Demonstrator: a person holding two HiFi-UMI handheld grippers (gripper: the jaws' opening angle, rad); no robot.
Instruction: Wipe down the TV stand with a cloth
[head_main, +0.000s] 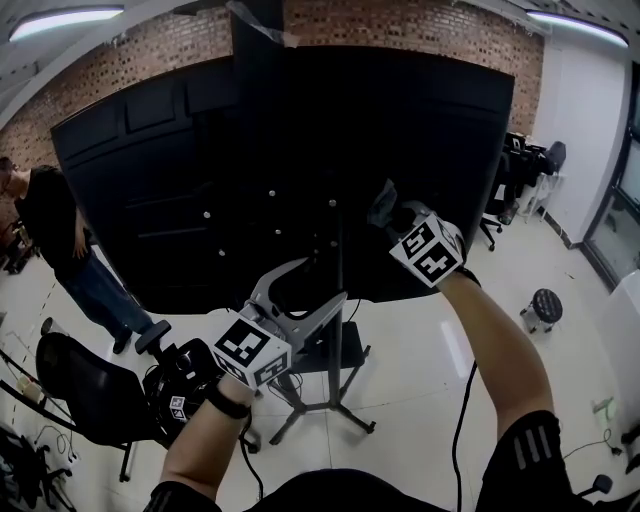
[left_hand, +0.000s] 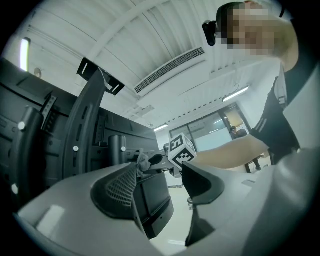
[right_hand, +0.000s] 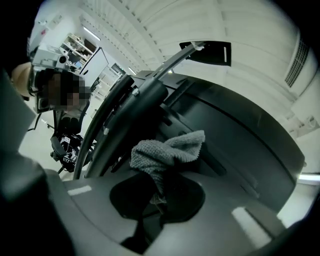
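The back of a big black TV (head_main: 300, 150) fills the head view, mounted on a black TV stand (head_main: 337, 340) with a pole and splayed feet. My right gripper (head_main: 398, 218) is raised against the TV's back, shut on a grey cloth (head_main: 383, 203). In the right gripper view the cloth (right_hand: 167, 149) bunches out of the shut jaws (right_hand: 155, 195), close to the stand's mounting arm (right_hand: 132, 107). My left gripper (head_main: 312, 282) sits lower left by the pole, open and empty. The left gripper view shows its pads apart (left_hand: 160, 185), with the cloth (left_hand: 143, 161) beyond.
A person (head_main: 50, 230) stands at the left beside the TV. A black office chair (head_main: 85, 390) is near my left arm. A small round stool (head_main: 545, 305) and more chairs (head_main: 525, 165) stand at the right. A cable (head_main: 462, 410) trails on the white floor.
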